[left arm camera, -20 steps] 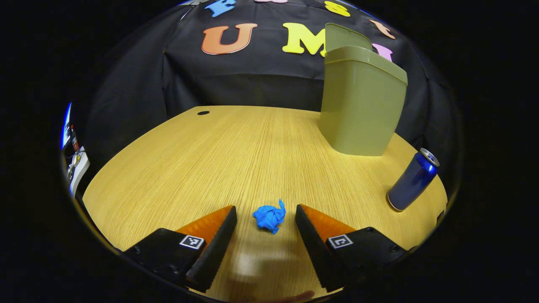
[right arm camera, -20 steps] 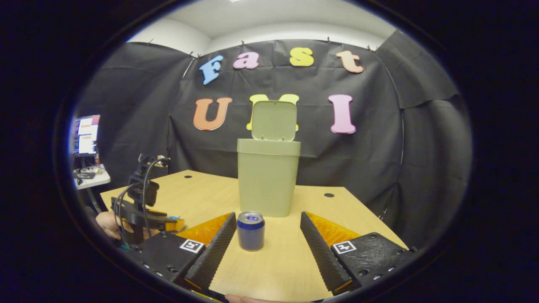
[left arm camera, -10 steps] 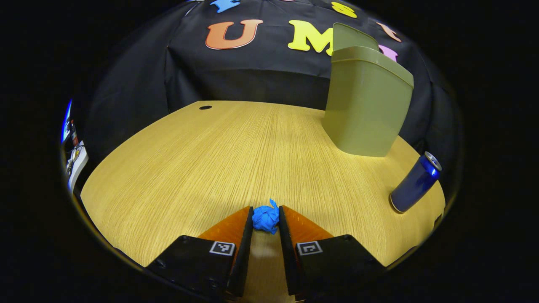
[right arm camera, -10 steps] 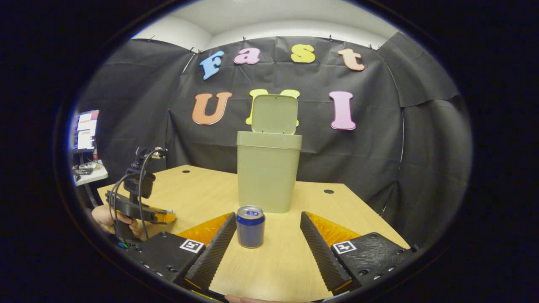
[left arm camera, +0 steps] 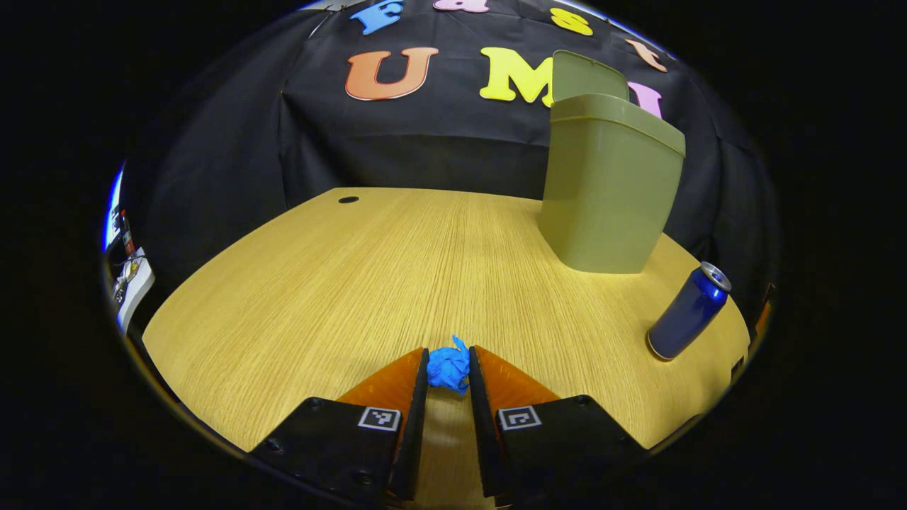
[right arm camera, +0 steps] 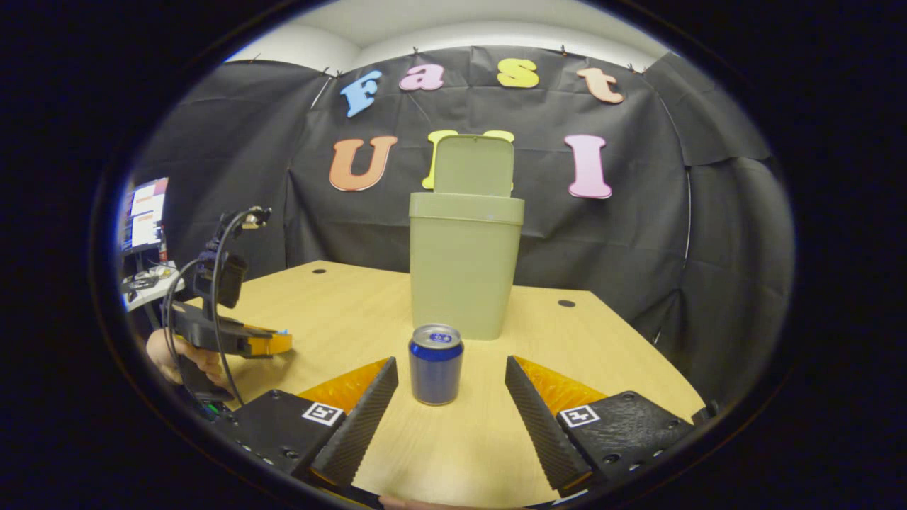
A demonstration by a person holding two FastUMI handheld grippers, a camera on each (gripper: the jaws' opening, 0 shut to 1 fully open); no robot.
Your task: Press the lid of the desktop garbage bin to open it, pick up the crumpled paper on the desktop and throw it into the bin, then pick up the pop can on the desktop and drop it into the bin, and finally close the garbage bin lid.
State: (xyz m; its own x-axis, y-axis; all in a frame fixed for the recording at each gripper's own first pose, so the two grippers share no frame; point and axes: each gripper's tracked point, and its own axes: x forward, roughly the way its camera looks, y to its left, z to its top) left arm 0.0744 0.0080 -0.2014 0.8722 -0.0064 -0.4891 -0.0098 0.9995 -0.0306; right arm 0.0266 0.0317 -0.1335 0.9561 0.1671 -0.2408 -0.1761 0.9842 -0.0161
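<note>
Left gripper view: left tongs (left arm camera: 448,370) clamped on the crumpled paper (left arm camera: 449,368), both fingers pressed against its sides, blue wad pinched right at the tips, just above the worktop (left arm camera: 368,269). Hard to tell whether quite clear of the wood or brushing it. Ahead and off to the right, well apart, the garbage bin (left arm camera: 608,190), upright, lid (left arm camera: 587,75) standing open behind the mouth. So the coming carry, at a guess: up, forward and rightward, high enough to clear the bin's rim before letting go. Farther right, near the worktop's edge, the pop can (left arm camera: 686,312), standing on its base, leaning in appearance from the lens.

Over to the right gripper view: right tongs (right arm camera: 451,405) spread wide, nothing held, hanging low over the near edge. Pop can (right arm camera: 435,353) dead ahead between the two fingers' lines but beyond the tips, untouched, long axis vertical. Bin (right arm camera: 464,263) straight behind the can, lid (right arm camera: 473,164) up. Far left, the left tongs (right arm camera: 273,343) in a hand (right arm camera: 186,359), a speck of blue at the tips, raised a little above the wood.

Paper nearer the left side, can nearer the right. First step done, paper step in hand, can and lid closing yet to come.
</note>
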